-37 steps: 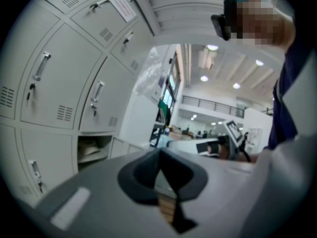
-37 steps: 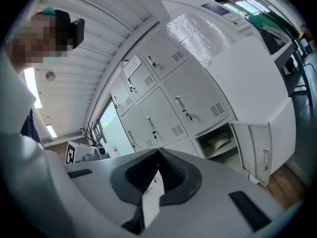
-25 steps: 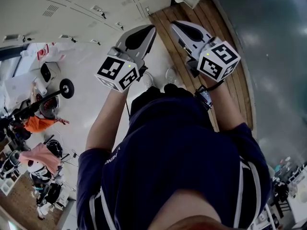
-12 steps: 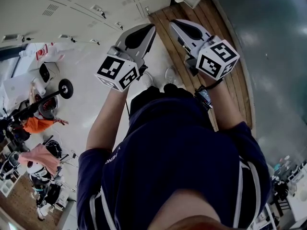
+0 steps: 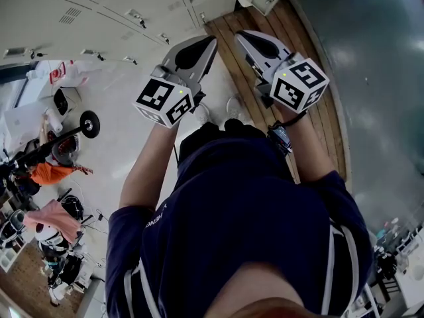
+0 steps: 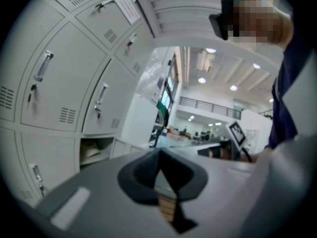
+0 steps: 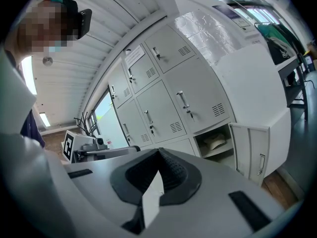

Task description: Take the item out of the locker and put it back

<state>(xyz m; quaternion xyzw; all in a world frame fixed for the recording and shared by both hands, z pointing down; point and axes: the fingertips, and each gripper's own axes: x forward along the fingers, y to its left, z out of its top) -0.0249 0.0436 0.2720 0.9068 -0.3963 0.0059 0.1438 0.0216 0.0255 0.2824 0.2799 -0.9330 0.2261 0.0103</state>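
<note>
The left hand-held gripper and right hand-held gripper are held side by side, each with its jaws pressed together on nothing. The item (pale, shape unclear) lies inside the open bottom-row locker, beside its open door.

Item inside open bottom locker, floorboards before it.

Left gripper and right gripper point forward side by side, jaws together and empty.
</note>
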